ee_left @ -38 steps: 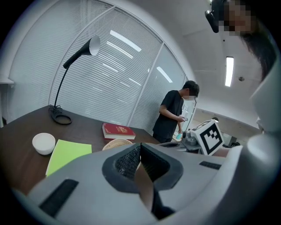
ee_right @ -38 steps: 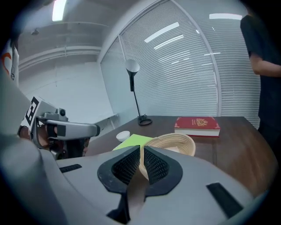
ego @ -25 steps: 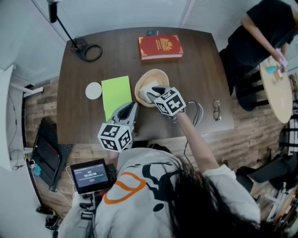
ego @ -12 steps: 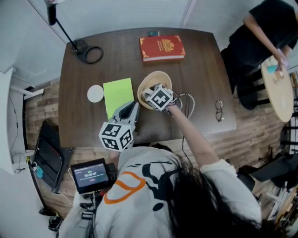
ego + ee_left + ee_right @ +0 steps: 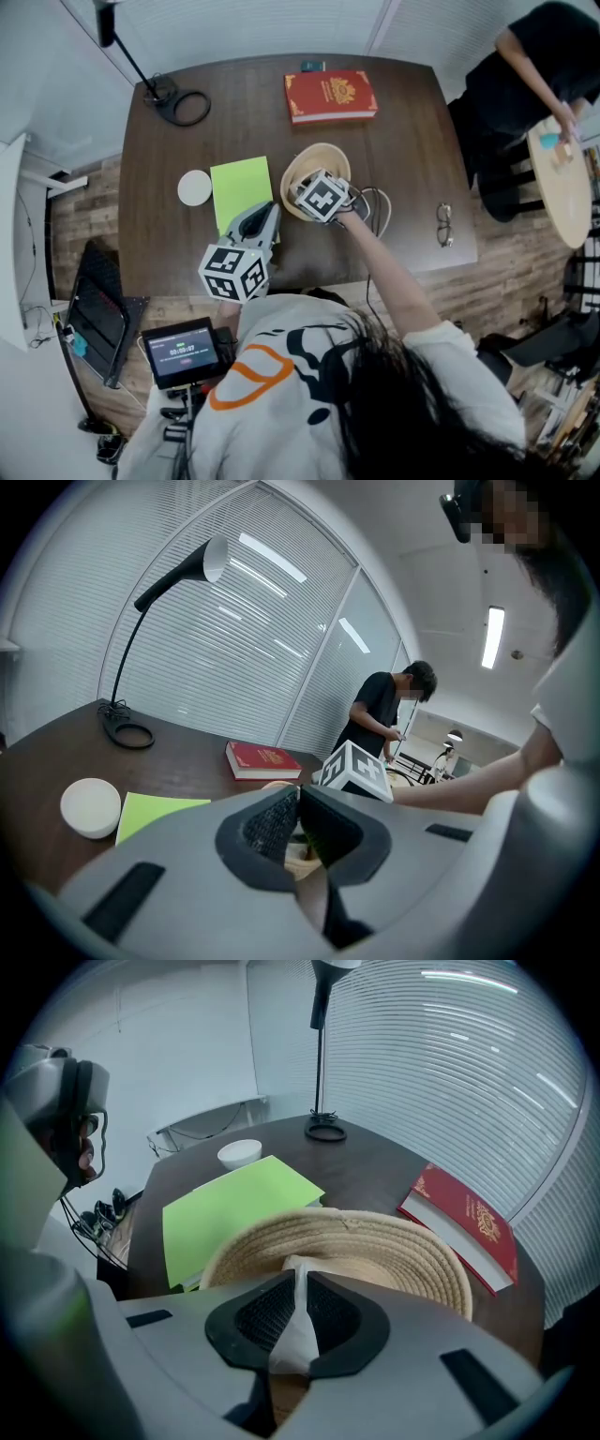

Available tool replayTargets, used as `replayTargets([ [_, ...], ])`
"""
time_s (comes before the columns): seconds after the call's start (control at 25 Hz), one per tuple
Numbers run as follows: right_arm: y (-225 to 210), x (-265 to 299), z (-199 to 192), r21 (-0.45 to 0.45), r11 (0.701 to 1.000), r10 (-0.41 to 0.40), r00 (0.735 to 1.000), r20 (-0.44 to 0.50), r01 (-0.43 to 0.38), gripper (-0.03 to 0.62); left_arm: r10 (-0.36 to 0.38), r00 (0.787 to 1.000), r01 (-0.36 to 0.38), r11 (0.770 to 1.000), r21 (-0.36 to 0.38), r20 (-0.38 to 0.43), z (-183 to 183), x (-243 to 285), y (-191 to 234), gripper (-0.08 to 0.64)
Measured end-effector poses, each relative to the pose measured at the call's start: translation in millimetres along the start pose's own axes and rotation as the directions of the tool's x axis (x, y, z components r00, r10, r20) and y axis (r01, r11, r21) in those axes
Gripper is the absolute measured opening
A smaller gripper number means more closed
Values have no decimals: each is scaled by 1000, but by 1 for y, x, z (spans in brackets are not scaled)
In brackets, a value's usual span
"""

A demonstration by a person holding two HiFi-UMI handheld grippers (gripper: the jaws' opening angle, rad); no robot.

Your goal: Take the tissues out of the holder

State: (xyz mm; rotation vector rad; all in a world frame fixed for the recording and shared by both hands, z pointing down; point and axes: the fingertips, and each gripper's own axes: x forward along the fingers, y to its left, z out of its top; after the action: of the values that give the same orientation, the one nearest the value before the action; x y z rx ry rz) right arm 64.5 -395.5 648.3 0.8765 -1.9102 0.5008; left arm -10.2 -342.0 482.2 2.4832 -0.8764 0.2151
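Now my right gripper's [image 5: 300, 1288] jaws have just been closing and pinch a white tissue [image 5: 294, 1333] inside the woven basket [image 5: 398, 1246] mid-way across the table [image 5: 403, 141], so lifting comes next; my left gripper [image 5: 298, 803] hovers closed, empty, by the near edge

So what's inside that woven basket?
A white tissue, pinched between the right tongs, which have just been closing. The tongs cover most of the floor of the basket, so more tissues cannot be seen.
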Motion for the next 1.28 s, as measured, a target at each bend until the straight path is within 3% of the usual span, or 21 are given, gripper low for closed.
replayTargets([
  [0.16, -6, -2, 0, 12, 999, -31, 1000, 4, 31, 26, 0, 1000, 0, 1000, 1, 0, 1, -1, 1, 0],
  [0.32, -2, -10, 3, 78, 997, 1, 998, 61, -6, 20, 2, 1000, -2, 1000, 1, -1, -1, -2, 3, 0],
  [0.48, -9, -28, 9, 121, 993, -33, 991, 130, 17, 18, 0, 1000, 0, 1000, 3, -1, -1, -2, 2, 0],
  [0.8, -20, -73, 22, 184, 982, -98, 959, 265, 50, 14, -30, 999, 30, 1000, 6, -11, -3, 4, -8, 0],
  [1.28, -29, -139, 28, 228, 968, -187, 908, 374, 106, 14, -73, 997, 73, 997, 13, -30, -7, 17, -26, 0],
])
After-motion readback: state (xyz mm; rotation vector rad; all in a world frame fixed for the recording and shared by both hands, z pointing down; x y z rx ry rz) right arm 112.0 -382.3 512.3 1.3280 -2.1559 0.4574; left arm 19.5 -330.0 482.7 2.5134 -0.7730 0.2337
